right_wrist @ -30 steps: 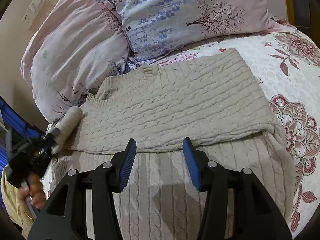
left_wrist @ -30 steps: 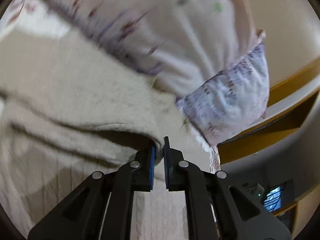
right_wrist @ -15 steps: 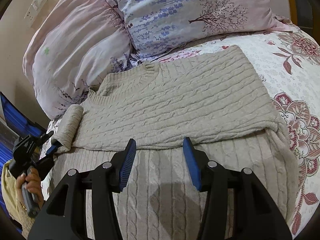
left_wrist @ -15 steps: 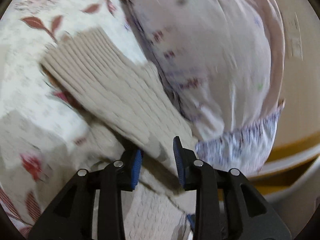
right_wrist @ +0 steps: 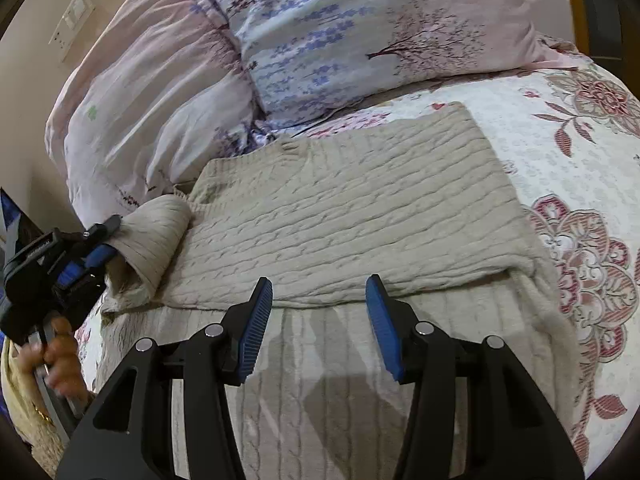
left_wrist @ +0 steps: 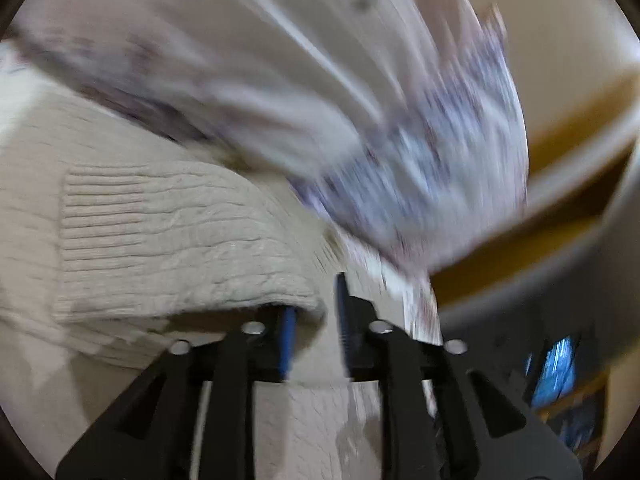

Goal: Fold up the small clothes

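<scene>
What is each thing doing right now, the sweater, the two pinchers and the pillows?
sweater, lying flat, folded over itself
sleeve, lifted, curled over one left finger
left gripper, jaws slightly apart at the sleeve's edge; grip unclear
right gripper, open, empty, above the sweater
pillows, propped up behind the sweater

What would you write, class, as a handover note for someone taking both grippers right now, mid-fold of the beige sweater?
Left gripper: jaws partly open around the sleeve, at the sweater's left edge; whether they grip it cannot be told.
Right gripper: jaws open, empty, above the sweater near its folded edge.
Sweater lies on the bedspread, below the pillows.
Done: one part already folded over the rest.
Left: lay the sleeve across, then finish folding.
</scene>
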Demonstrator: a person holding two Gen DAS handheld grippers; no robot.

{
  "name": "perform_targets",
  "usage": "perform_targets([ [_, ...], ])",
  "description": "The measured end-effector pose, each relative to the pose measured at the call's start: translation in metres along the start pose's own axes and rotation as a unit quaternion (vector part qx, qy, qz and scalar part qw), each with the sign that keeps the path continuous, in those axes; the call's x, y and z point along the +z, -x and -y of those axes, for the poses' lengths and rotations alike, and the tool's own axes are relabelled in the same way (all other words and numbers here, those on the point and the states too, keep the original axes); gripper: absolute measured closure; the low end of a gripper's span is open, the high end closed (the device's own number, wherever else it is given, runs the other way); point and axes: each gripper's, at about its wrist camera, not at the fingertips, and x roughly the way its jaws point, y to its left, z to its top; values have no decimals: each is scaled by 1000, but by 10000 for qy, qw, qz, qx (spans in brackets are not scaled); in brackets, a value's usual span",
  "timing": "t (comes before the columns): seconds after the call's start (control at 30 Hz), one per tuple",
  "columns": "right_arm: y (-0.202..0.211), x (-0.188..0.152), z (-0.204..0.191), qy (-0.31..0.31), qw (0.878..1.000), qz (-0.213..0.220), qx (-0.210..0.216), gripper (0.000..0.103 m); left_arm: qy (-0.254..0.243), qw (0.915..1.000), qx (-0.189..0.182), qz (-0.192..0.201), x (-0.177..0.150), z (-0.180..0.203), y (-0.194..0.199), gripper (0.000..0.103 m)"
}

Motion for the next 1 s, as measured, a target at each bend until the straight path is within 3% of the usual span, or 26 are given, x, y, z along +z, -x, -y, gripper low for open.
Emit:
perform_targets([
  [0.03, 2, 1, 2, -33, 10000, 28, -37, 52, -256, 9994, -10, -254, -7, 11, -14, 60],
  [0.13, 7, 5, 7, -94, 9998, 87, -129, 52, -910, 9925, 40, -819, -26, 33, -42, 39],
  [0.2, 11, 9, 7, -81, 9998, 124, -158, 52, -1068, 9900, -17, -917, -33, 36, -39, 34],
  [0.3, 15, 16, -5, 189, 9997, 152, -99, 52, -864, 9920, -264, -886, -29, 24, -15, 32],
  [0.4, 14, 22, -39, 950, 9953, 163, 80, 52, -523, 9968, -143, -581, -20, -4, 22, 32],
  [0.5, 8, 21, -93, 2046, 9780, 196, 363, 53, -261, 9988, 333, -226, -14, -34, 55, 32],
  [0.6, -4, 11, -149, 3100, 9486, 185, 604, 54, 60, 9975, 707, 68, -10, -63, 78, 32],
  [0.67, -15, -1, -185, 3741, 9238, 126, 801, 54, 362, 9961, 777, 193, -8, -81, 87, 33],
  [0.83, -48, -28, -231, 4627, 8832, -224, 735, 54, 600, 9950, 760, 252, -3, -98, 92, 33],
  [0.93, -71, -39, -235, 4878, 8707, -486, 399, 54, 606, 9949, 770, 234, -3, -99, 92, 33],
  [1.0, -80, -39, -231, 4824, 8738, -552, 272, 66, 620, 9950, 745, 234, -3, -99, 92, 33],
])
